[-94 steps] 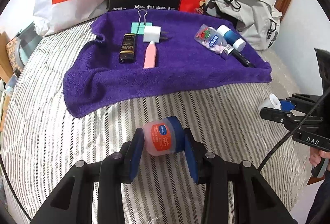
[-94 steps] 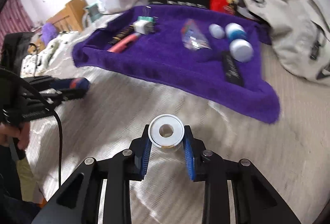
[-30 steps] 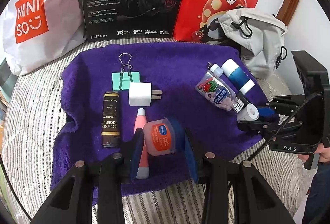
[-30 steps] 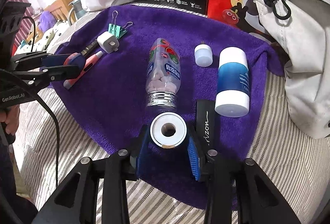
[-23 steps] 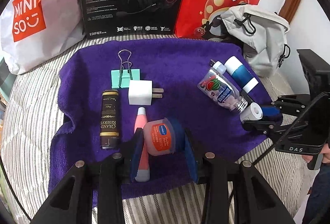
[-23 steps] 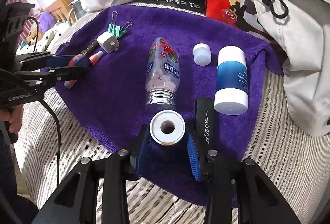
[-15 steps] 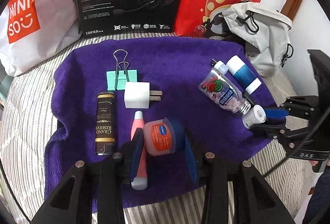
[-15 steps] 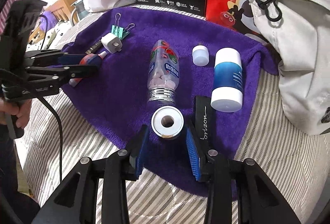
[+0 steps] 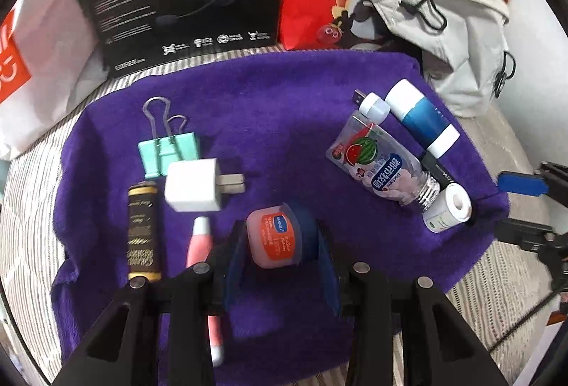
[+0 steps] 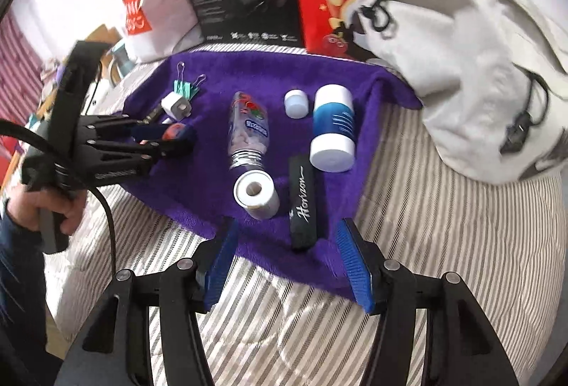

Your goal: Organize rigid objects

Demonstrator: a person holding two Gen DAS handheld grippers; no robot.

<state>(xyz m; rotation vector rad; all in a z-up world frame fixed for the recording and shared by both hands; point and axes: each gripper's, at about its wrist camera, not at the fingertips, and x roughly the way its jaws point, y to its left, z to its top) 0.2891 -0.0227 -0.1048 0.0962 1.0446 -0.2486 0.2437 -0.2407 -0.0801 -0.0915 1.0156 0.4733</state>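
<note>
In the left wrist view, a small pink jar [image 9: 275, 237] with a blue lid is seen between the blue pads of the left gripper [image 9: 278, 254], which is closed on it above the purple towel [image 9: 284, 102]. A pink tube [image 9: 198, 240] lies just left of the jaws, and a white charger plug [image 9: 193, 185] lies ahead of them to the left.

In the right wrist view, the right gripper [image 10: 291, 260] is seen with jaws spread wide and nothing held. A white roll [image 10: 256, 194] lies on the towel just ahead of the jaws, beside a black case [image 10: 302, 201].
</note>
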